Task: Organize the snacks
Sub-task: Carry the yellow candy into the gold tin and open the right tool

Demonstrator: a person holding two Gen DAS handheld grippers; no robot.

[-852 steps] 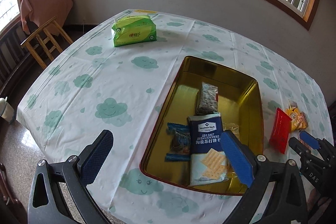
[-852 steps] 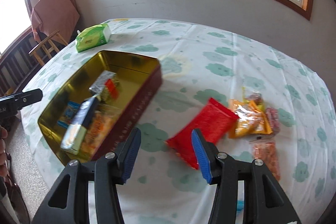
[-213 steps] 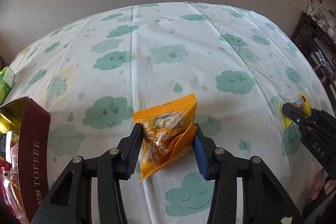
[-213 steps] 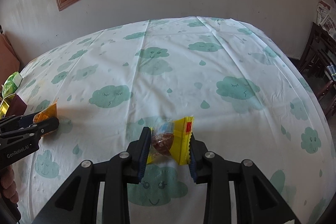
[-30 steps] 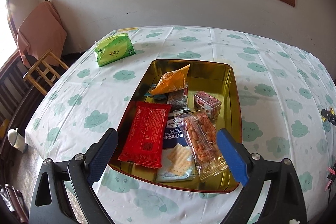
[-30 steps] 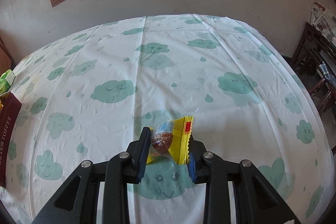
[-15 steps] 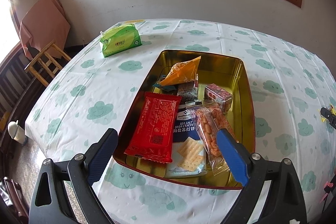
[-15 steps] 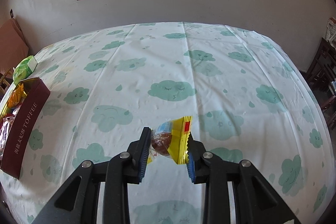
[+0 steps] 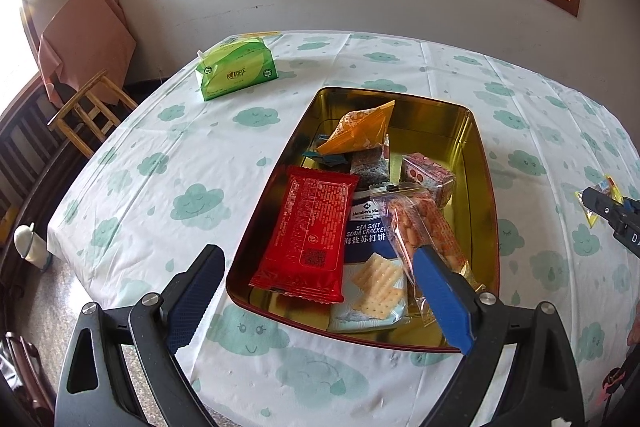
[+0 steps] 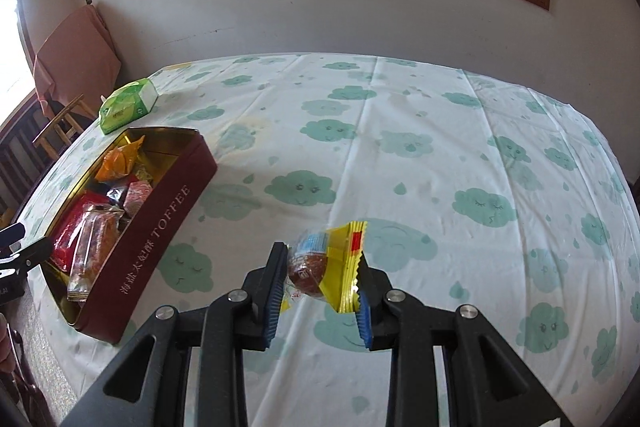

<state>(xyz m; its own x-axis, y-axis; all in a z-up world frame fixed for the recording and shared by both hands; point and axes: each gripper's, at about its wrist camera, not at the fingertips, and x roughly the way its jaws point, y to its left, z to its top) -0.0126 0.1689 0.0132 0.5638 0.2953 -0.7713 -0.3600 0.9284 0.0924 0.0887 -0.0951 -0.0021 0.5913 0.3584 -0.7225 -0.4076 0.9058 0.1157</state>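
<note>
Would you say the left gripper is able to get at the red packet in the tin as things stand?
Probably yes. The left gripper is open and holds nothing, and the red packet lies on top at the tin's near left side, nothing covering it. The tin has no lid on.

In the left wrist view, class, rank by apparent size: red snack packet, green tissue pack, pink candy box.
1. red snack packet
2. green tissue pack, though farther away
3. pink candy box

L gripper [image 9: 316, 291] jaws wide apart; R gripper [image 10: 320, 267] clamped, raised.
</note>
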